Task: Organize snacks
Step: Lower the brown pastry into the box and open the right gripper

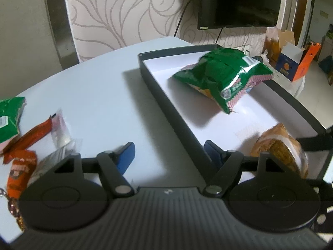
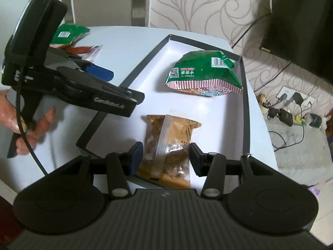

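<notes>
A dark-rimmed tray (image 1: 149,79) with a white floor sits on the pale table (image 1: 93,95). A green snack bag (image 1: 222,73) (image 2: 201,73) lies in its far half. My right gripper (image 2: 166,156) is shut on a brown snack packet (image 2: 172,131) over the tray's near end; the same brown snack packet (image 1: 278,145) shows at the right of the left wrist view. My left gripper (image 1: 168,156) is open and holds nothing, its jaws straddling the tray's near left wall. Left of the tray lie another green bag (image 1: 10,116), an orange-red stick packet (image 1: 31,135) and an orange packet (image 1: 19,170).
A hand (image 2: 31,125) holds the left tool at the tray's left side. Clear wrappers (image 1: 60,131) lie among the loose snacks. A dark screen (image 1: 239,2) hangs on the wall behind. Cardboard boxes (image 1: 295,62) and plugged chargers (image 2: 291,108) are on the floor past the table's right edge.
</notes>
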{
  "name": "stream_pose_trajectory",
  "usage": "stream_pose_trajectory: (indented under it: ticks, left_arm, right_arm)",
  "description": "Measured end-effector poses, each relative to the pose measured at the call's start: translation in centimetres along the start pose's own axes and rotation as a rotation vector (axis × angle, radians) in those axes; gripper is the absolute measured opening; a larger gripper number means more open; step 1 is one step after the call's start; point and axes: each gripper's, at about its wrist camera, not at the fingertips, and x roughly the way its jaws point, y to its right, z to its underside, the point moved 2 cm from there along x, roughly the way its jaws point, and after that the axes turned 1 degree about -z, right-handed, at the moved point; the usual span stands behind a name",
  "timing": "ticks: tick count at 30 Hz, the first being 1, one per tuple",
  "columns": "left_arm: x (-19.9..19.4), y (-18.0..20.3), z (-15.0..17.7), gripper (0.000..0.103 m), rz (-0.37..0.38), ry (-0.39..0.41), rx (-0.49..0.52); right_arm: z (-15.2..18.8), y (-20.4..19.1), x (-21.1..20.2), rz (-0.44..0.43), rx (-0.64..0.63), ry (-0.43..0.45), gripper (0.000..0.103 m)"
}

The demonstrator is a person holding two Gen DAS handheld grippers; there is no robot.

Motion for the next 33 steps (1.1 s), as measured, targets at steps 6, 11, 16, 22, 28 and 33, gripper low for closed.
stream_pose_trajectory:
  ticks: [6, 11, 16, 22, 28, 33]
  left_arm:
    - [-2.9, -0.6, 0.0, 0.074, 0.024, 0.106, 0.027]
    - [-4.2, -1.6, -1.1, 0.074, 0.031, 0.144, 0.025]
    - [-5.5, -2.6, -1.1, 0.074, 0.036, 0.164, 0.001]
    - [-7.3, -3.3, 0.4, 0.080, 0.044, 0.185, 0.019]
    - [-8.0, -4.2, 1.3, 0.080, 0.034, 0.172, 0.022]
    - [-8.9, -5.4, 2.2, 0.081, 0.022, 0.176, 0.022]
  right_arm:
    - [-0.8, 0.9, -0.2, 0.020, 0.140, -0.026, 0.074]
    - [-1.3, 1.1, -2.0, 0.006, 0.285, 0.053, 0.082]
    - [-1.1, 1.1, -5.0, -0.016, 0.463, 0.157, 0.087]
    - [-0.3, 1.0, -8.8, -0.093, 0.686, 0.306, 0.096]
    - [0.4, -0.2, -10.0, -0.219, 0.845, 0.364, 0.099]
    - [1.2, -2.2, -10.5, -0.382, 0.964, 0.375, 0.103]
